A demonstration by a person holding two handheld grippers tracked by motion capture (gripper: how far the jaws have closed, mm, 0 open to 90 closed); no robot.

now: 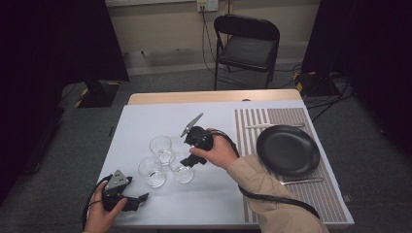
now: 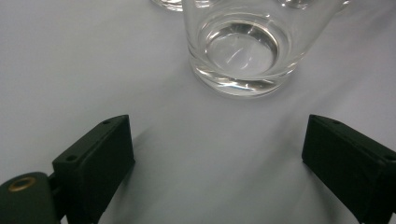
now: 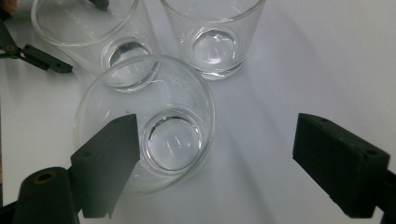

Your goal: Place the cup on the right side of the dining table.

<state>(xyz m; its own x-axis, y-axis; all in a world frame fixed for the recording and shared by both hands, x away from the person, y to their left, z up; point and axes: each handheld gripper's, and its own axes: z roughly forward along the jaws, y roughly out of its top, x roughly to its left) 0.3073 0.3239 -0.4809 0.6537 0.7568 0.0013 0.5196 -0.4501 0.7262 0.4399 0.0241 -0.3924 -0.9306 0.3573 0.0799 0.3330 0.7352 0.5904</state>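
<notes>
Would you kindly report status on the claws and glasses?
Both claws open, empty. Right claw over nearest glass. Left claw idle. Two glasses crowd it.

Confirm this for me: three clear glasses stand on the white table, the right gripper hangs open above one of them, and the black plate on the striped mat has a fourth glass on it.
Wrong on one count: the high view shows the black plate bare. The three glasses on the white table, the open right gripper above one glass, and the striped mat are as stated.
</notes>
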